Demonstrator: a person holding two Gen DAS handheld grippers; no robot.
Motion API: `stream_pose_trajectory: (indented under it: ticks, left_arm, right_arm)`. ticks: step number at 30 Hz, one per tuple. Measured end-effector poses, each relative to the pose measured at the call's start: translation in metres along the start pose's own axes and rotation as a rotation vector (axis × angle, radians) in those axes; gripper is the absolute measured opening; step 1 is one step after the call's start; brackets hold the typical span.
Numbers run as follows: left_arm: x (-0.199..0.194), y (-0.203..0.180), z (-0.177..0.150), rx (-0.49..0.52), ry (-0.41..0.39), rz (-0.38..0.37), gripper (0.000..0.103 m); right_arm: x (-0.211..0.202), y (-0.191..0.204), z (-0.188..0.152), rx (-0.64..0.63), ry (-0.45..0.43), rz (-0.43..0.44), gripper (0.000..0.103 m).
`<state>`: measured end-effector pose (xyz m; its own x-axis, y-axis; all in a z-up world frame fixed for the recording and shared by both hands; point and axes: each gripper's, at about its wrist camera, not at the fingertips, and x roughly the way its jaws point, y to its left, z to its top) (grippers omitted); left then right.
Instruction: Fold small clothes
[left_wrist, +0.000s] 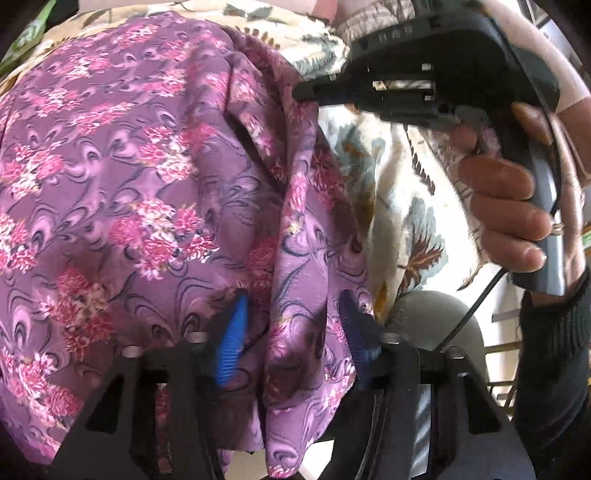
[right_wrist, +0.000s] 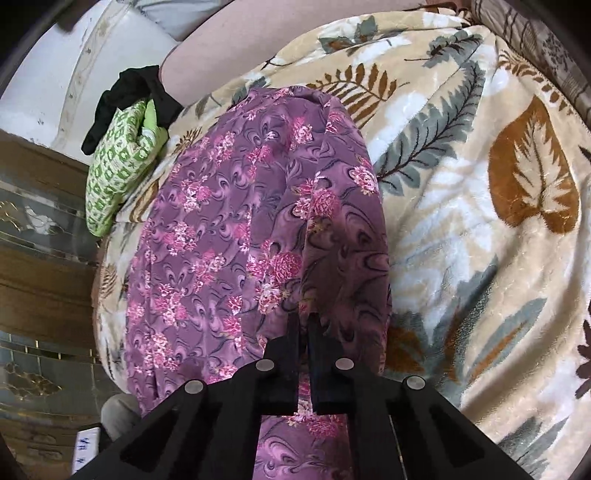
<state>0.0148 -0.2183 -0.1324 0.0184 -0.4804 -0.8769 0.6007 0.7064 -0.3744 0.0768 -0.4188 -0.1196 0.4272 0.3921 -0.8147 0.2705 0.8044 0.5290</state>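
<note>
A purple garment with pink flowers (left_wrist: 122, 192) lies on a leaf-print blanket (left_wrist: 402, 192). It also shows in the right wrist view (right_wrist: 221, 236), stretched away from me. My left gripper (left_wrist: 291, 328) is open, its blue pads on either side of a raised fold of the garment. My right gripper (right_wrist: 303, 325) is shut on the garment's near edge. It also shows in the left wrist view (left_wrist: 306, 92), held in a hand, its tip at the garment's far right edge.
The leaf-print blanket (right_wrist: 480, 221) covers the surface. A green patterned cloth (right_wrist: 118, 177) and a black cloth (right_wrist: 125, 99) lie at its far left edge. A brown wooden panel (right_wrist: 40, 280) stands at left.
</note>
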Motion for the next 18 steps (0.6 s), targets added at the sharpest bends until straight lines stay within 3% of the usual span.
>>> stream_pose_trajectory:
  ticks: [1, 4, 7, 13, 16, 18]
  left_arm:
    - [0.003, -0.002, 0.004, 0.005, 0.009, 0.000, 0.003]
    - [-0.017, -0.006, -0.004, 0.015, -0.034, -0.027, 0.002]
    - [-0.058, 0.007, -0.005, -0.035, -0.076, -0.137, 0.001]
    - [-0.134, 0.050, 0.000, -0.153, -0.197, -0.287, 0.001]
    - [-0.155, 0.081, -0.002, -0.173, -0.230, -0.233, 0.001]
    - [-0.149, 0.101, -0.006, -0.200, -0.199, -0.199, 0.001]
  right_arm:
    - [0.000, -0.001, 0.000, 0.004, -0.001, 0.003, 0.004]
    - [-0.006, 0.000, -0.002, 0.008, -0.021, 0.026, 0.002]
    - [-0.026, 0.013, -0.001, -0.001, -0.073, 0.093, 0.002]
    - [-0.052, 0.092, 0.024, -0.112, -0.152, 0.193, 0.002]
    - [-0.033, 0.141, 0.035, -0.190, -0.134, 0.203, 0.002]
    - [-0.004, 0.164, 0.038, -0.222, -0.088, 0.192, 0.002]
